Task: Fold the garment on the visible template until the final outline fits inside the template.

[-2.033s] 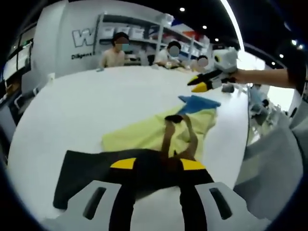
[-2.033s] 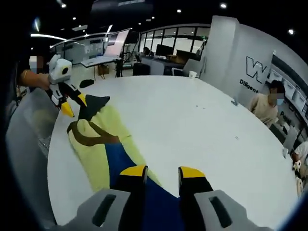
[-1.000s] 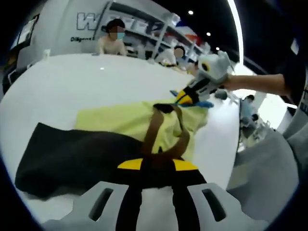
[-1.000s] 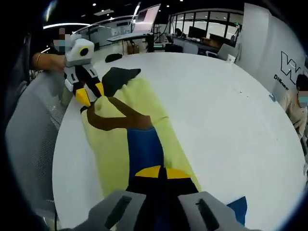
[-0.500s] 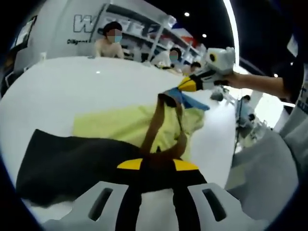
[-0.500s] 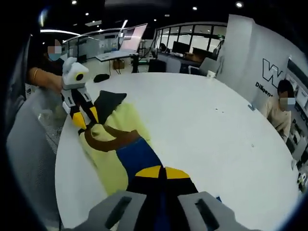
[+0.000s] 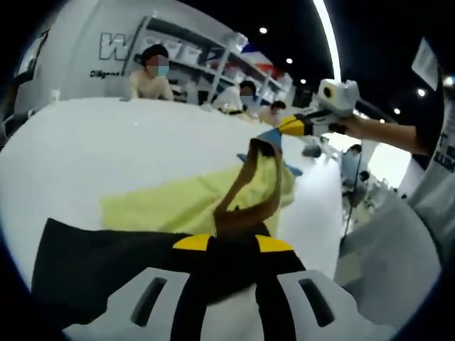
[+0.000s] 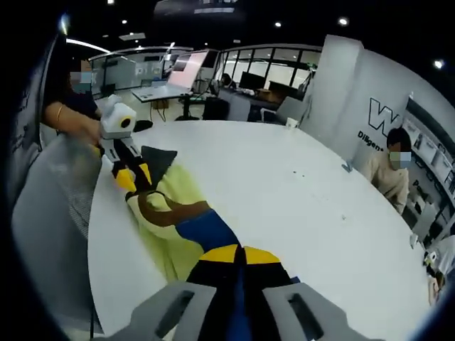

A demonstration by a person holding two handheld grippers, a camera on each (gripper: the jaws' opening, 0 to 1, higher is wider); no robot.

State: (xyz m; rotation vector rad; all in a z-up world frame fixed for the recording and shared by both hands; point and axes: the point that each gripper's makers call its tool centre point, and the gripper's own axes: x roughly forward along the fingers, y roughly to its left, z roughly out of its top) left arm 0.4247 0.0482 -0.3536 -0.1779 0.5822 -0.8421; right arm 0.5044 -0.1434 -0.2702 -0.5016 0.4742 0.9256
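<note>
soft, light garment (image 7: 185, 202) stretched over white table (image 7: 85, 149); left gripper (image 7: 229, 243) and right gripper (image 8: 240, 254) both clamped on opposite edges. limp cloth, likely best pinched at hems.

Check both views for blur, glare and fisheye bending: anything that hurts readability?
Left gripper view: heavy fisheye bend on the white table, a blown-out ceiling light strip, the right gripper slightly soft. Right gripper view: sharper on the yellow garment; the table rim curves strongly, and the background office is dim.
</note>
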